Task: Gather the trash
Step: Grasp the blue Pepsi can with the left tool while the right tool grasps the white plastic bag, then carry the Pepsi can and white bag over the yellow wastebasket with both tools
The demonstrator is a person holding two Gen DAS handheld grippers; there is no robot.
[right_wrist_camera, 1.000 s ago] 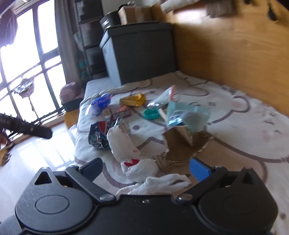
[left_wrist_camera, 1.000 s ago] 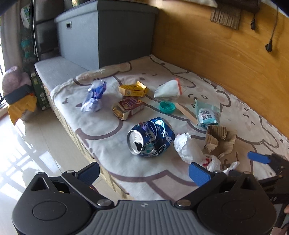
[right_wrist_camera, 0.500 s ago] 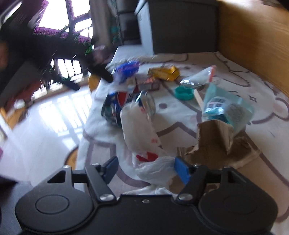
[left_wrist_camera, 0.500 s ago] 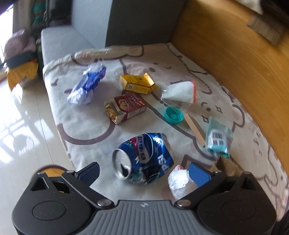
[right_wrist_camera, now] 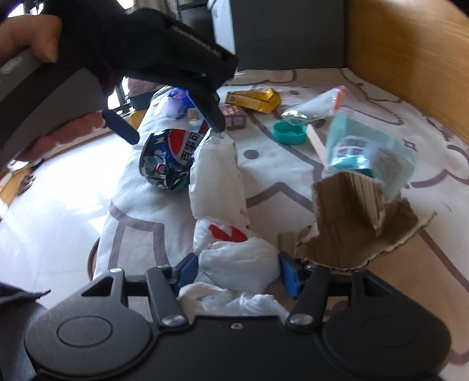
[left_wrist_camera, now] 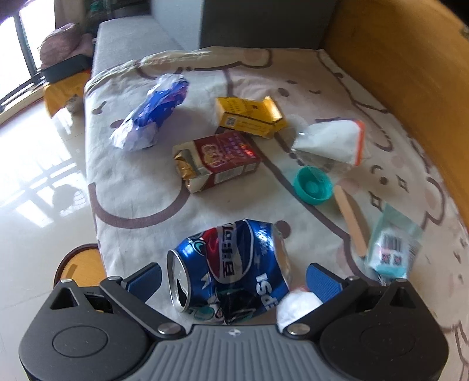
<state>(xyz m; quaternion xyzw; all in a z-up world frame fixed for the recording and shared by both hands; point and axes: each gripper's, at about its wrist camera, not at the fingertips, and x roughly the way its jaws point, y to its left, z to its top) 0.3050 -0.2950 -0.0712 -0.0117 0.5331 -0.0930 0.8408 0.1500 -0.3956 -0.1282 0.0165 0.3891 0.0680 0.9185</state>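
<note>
Glossy pale tile floor [left_wrist_camera: 38, 181] with window glare, left of fingers. Wooden wall panel [left_wrist_camera: 410, 67] right. Grey storage box [left_wrist_camera: 263, 23] ahead; patterned bed sheet [left_wrist_camera: 140, 199] below.

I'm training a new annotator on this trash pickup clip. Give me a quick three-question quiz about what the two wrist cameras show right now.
1. True or false: the left hand-held gripper has its pads pressed on the crushed can.
2. What lies between the pads of the right hand-held gripper?
A. white plastic bag
B. torn cardboard
C. teal cap
3. Fill in: the wooden stick lies between the teal cap and the ____ packet.

Key:
1. False, the pads stand apart on either side of it.
2. A
3. Light blue
</note>
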